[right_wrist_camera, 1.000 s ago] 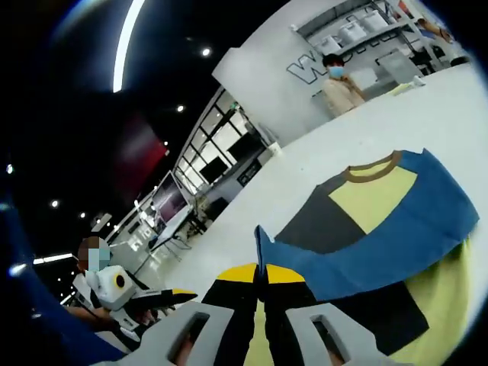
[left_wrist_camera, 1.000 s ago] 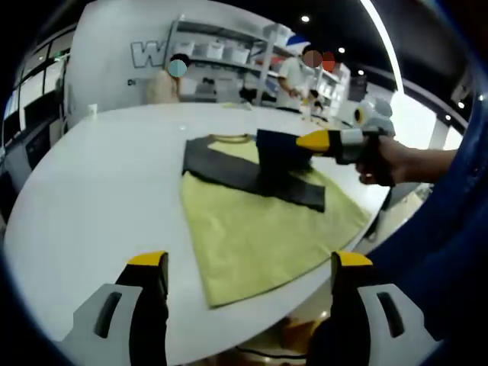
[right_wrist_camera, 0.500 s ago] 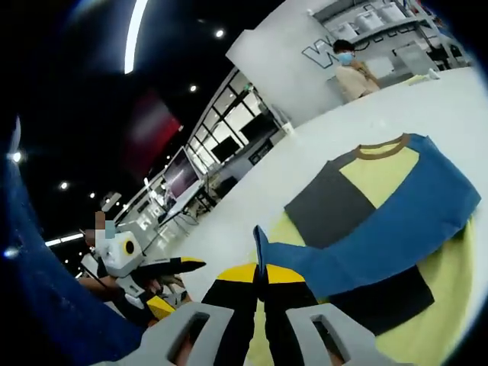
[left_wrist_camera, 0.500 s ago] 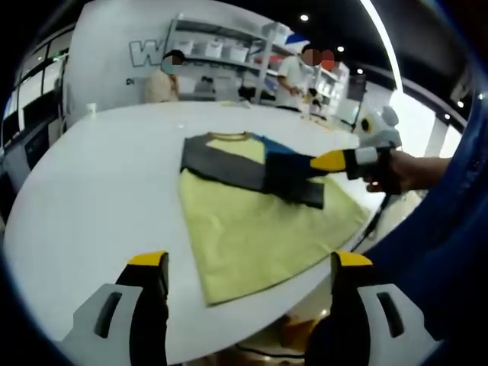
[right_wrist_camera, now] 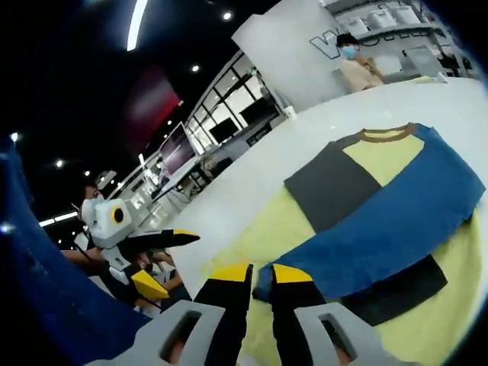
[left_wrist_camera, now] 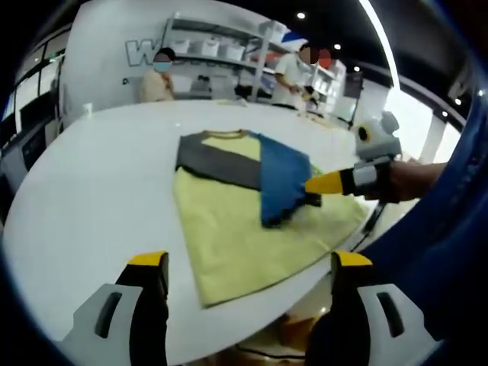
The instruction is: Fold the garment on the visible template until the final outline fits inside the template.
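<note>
The left gripper point(left_wrist_camera: 242, 267) hangs above the near edge of the white table point(left_wrist_camera: 99, 175), its jaws spread wide with nothing between them. Ahead of those jaws lies the shirt point(left_wrist_camera: 229, 156), a grey, yellow and blue garment resting on the yellow-green template point(left_wrist_camera: 244, 236). The blue sleeve point(left_wrist_camera: 280, 179) is folded across the shirt's body, toward the right-hand jaw's side. In this left gripper view the right gripper point(left_wrist_camera: 309, 185) comes in from the right, held by a hand point(left_wrist_camera: 404, 181), with its yellow tip touching the sleeve's end.

In the right gripper view the right gripper point(right_wrist_camera: 259, 272) has its jaws nearly together, and the cuff of the blue sleeve point(right_wrist_camera: 381, 229) sits right at their tips; whether they pinch the cloth, I cannot tell. The shirt point(right_wrist_camera: 335, 179) stretches away beyond the jaws, with the template point(right_wrist_camera: 450, 297) showing under it. The left gripper point(right_wrist_camera: 179, 238) appears to the left of the jaws, apart from the cloth.

Two people point(left_wrist_camera: 156, 80) stand past the far side of the table, in front of shelves point(left_wrist_camera: 221, 53).
</note>
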A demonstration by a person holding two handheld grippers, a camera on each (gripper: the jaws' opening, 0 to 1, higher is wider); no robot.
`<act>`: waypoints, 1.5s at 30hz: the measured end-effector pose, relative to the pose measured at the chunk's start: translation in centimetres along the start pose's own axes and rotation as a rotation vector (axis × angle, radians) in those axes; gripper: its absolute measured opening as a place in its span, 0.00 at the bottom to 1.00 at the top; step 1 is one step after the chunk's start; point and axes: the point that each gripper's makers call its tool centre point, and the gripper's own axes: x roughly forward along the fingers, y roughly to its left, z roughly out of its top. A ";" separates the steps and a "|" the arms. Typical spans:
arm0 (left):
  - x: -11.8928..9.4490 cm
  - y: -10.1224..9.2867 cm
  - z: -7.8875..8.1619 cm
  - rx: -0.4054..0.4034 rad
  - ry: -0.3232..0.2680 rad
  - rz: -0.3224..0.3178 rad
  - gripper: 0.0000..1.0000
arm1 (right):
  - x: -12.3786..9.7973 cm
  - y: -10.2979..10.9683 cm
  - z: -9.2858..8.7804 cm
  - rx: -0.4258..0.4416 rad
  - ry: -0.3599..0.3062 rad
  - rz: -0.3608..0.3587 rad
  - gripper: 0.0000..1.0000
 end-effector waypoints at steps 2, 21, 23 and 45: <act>0.2 0.0 -0.3 -0.001 0.003 -0.004 0.85 | 0.0 1.0 -0.7 -0.055 0.016 0.008 0.17; 0.9 -0.6 -1.2 -0.001 0.046 -0.039 0.84 | -8.4 -2.4 -1.7 -0.015 -0.105 -0.191 0.22; 0.9 0.0 -1.5 -0.007 0.046 -0.039 0.84 | -9.2 -2.8 -1.8 -0.002 -0.112 -0.211 0.23; 0.7 2.1 -2.4 -0.081 0.055 -0.049 0.76 | -17.8 -8.5 -6.4 0.087 -0.132 -0.459 0.36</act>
